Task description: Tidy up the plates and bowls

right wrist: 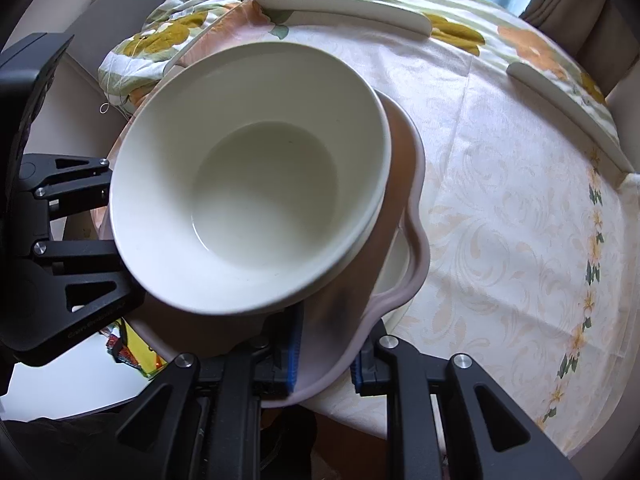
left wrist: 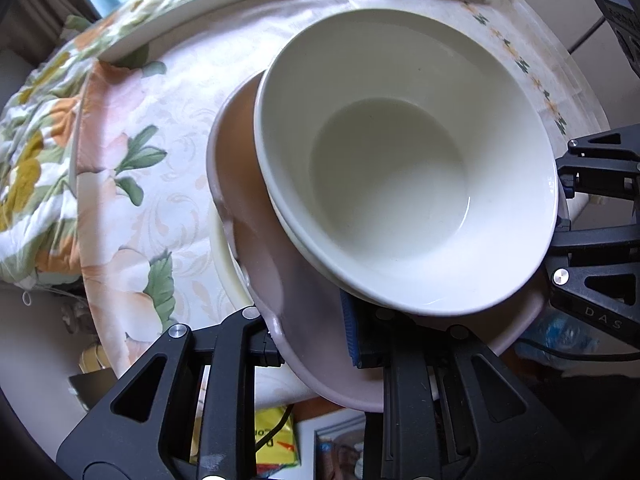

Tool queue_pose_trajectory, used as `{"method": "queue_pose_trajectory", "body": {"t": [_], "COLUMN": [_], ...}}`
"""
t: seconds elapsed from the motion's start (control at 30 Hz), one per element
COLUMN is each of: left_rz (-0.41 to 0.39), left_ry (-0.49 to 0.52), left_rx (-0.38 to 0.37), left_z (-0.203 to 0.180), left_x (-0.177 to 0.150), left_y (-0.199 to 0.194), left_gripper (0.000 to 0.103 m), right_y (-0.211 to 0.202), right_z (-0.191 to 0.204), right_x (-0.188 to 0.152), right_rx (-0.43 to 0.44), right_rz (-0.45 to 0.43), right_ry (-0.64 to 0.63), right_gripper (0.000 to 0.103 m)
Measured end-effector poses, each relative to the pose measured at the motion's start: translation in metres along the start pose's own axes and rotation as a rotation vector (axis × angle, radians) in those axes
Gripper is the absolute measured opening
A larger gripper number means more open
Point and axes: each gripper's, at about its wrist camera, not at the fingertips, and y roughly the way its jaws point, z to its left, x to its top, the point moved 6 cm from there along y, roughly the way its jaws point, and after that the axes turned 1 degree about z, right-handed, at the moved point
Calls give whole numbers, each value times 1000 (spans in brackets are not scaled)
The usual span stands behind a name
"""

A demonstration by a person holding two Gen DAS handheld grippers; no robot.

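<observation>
Clamping the near rim of the pink scalloped plate (left wrist: 256,240), left tongs (left wrist: 316,340) are pinched tight, blue pad on the plate's upper face, other finger under the edge. Right tongs (right wrist: 326,364) are likewise pinched on that same plate (right wrist: 404,184) from the opposite side, blue pads either side of its wavy rim. Each tongs shows in the other's view: right tongs (left wrist: 592,216) at the right edge of the left wrist view, left tongs (right wrist: 68,216) at the left edge of the right wrist view. White bowl (left wrist: 404,160) sits on the pink plate, upright, empty, seemingly nested in a second white bowl whose rim peeks out below; same bowl (right wrist: 252,184) fills the middle of the right view. Under the pink plate a cream plate (left wrist: 226,264) edge shows, touching or just below, cannot tell. Stack is over the near edge of the worktop (right wrist: 500,208), which has a pale floral tablecloth. Two more white plates lie far off on the cloth: one (right wrist: 344,10) at the back, one (right wrist: 572,120) toward the right. Bunched floral fabric (left wrist: 36,168) at the worktop's side.
</observation>
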Motion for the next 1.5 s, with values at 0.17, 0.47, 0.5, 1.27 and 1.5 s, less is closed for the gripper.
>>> {"method": "queue_pose_trajectory", "body": {"t": [0.17,0.47,0.5,1.27,1.5], "left_rz": [68,121,123,-114,-409], "left_ry": [-7,5,9,-115,-265], "left_rx": [-67,-159,-160,-7,79], "left_z": [4,-7,-10,-25,-55], "left_x": [2,3,3,-34,-63], "left_y": [1,-3,-4,-102,-207], "left_gripper": [18,55,61,87,87], "right_y": [0,-8,-10,-97,-187], "right_z": [-3,4,5,-7,-4], "right_x": [3,3,3,-49,-82], "right_rx": [37,116,108,39,-35], "right_rz": [72,100,95,-158,-390], "right_ry": [38,52,48,153,173], "right_gripper": [18,48,55,84,84]}}
